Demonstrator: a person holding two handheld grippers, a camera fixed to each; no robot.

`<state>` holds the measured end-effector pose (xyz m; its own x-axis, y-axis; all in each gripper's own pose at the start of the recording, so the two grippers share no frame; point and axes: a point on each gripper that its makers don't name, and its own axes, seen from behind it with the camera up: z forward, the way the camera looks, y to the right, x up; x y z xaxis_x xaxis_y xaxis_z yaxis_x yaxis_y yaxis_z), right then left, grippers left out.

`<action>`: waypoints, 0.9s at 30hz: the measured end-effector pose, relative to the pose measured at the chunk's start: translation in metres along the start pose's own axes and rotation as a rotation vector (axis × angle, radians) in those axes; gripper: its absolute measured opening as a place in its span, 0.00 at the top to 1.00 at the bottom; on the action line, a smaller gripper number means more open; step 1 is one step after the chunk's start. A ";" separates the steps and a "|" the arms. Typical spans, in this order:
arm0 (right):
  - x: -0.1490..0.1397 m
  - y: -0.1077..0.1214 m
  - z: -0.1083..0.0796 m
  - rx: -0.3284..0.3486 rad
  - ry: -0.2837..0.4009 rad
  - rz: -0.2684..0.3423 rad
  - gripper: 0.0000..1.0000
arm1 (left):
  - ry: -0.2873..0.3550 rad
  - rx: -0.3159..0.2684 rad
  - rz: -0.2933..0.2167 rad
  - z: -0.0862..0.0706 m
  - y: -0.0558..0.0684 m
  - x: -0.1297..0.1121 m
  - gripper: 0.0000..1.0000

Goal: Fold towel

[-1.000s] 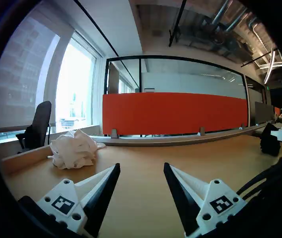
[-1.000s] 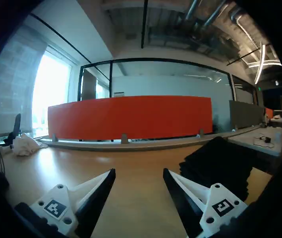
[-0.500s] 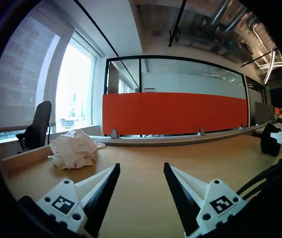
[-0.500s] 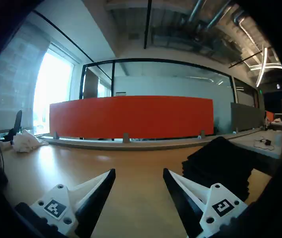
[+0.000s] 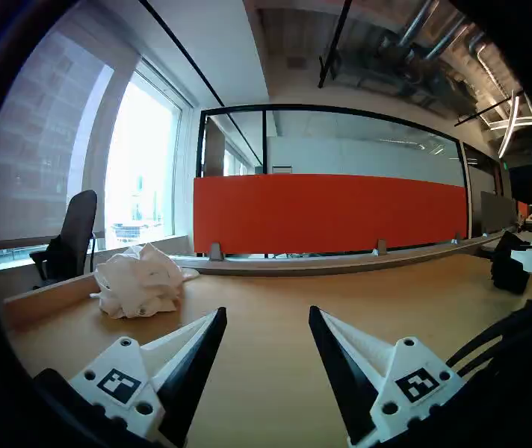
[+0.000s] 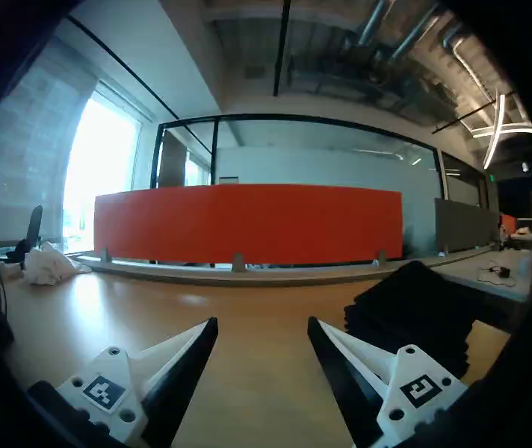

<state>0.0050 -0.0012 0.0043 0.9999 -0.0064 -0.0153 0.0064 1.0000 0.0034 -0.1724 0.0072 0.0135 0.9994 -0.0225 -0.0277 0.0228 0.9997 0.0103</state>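
While the white towel point(image 5: 137, 282) lies crumpled on the bench point(image 5: 385, 291), the left claw point(image 5: 266, 313) and right claw point(image 6: 262, 322) hover level over the wood, fingers spread wide (both empty).

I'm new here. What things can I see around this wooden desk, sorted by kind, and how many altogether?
Crumpled white towel: 1
Stack of black folded cloths: 1
Long orange divider panel: 1
Black office chair: 1
Total: 4
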 end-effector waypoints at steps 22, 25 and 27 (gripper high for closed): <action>-0.002 0.000 0.001 0.005 0.000 0.000 0.07 | 0.000 0.000 0.000 -0.001 0.000 0.000 0.19; -0.002 0.000 0.001 0.005 0.000 -0.001 0.07 | 0.000 0.000 0.000 -0.001 0.000 0.000 0.19; -0.002 -0.001 0.001 0.005 0.000 -0.001 0.07 | 0.000 0.000 0.000 -0.001 0.000 0.000 0.19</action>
<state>0.0029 -0.0019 0.0053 0.9999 -0.0071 -0.0155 0.0072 0.9999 0.0080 -0.1721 0.0073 0.0129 0.9994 -0.0225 -0.0276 0.0228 0.9997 0.0105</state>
